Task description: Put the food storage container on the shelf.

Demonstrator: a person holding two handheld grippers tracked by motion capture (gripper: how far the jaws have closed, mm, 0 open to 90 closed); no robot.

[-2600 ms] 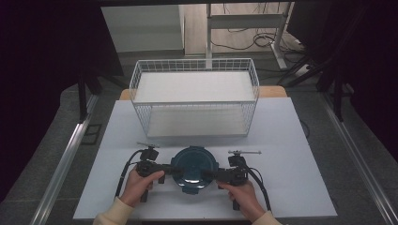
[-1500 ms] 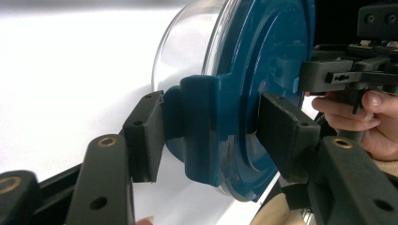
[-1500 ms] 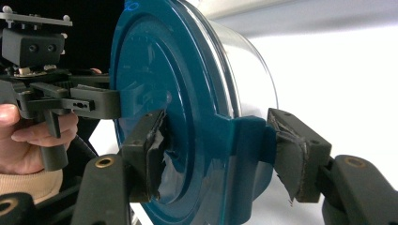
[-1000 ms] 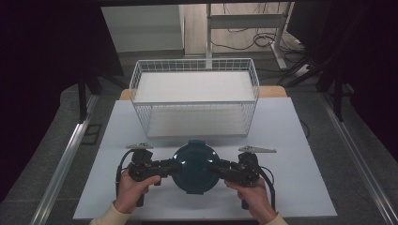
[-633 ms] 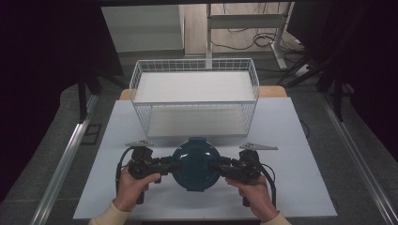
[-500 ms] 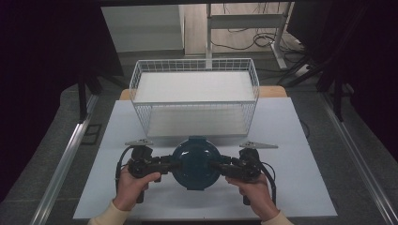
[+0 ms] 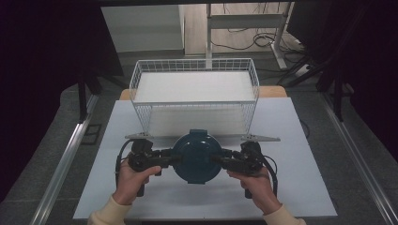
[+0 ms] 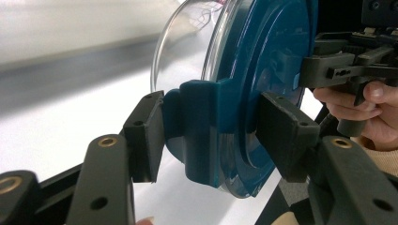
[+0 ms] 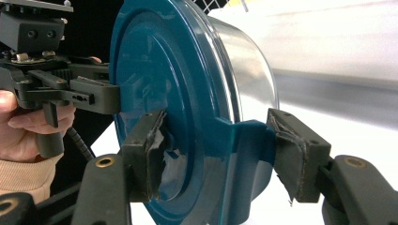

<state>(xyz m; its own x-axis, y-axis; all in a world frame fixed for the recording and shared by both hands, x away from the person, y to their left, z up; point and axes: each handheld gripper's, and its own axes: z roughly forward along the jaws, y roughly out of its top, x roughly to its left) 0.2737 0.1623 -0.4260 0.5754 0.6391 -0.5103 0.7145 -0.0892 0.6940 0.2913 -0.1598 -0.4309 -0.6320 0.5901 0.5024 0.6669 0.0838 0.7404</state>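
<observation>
A round clear glass container w/ a dark teal plastic lid (image 7: 196,156) is held up between both grippers, over the near-middle of the white table (image 7: 309,187), just in front of the white wire basket (image 7: 195,93). In the high view the lid faces up at the camera.

Left gripper (image 7: 165,158): jaws clamped on the teal latch tab at the lid's left edge. In the left gripper view, that gripper (image 8: 211,133) has one pad on the glass-side face of the tab and the other on the lid's top face; both pads press on it.

Right gripper (image 7: 224,161): same grip on the opposite tab. In the right gripper view, that gripper (image 9: 216,154) has a worn, peeling pad (image 9: 152,154) on the lid's top face and the other pad on the tab by the glass wall.

Each gripper view shows the other hand and its tool on the far rim. Container looks clear of the tabletop in the gripper views, but exact clearance can't tell.
</observation>
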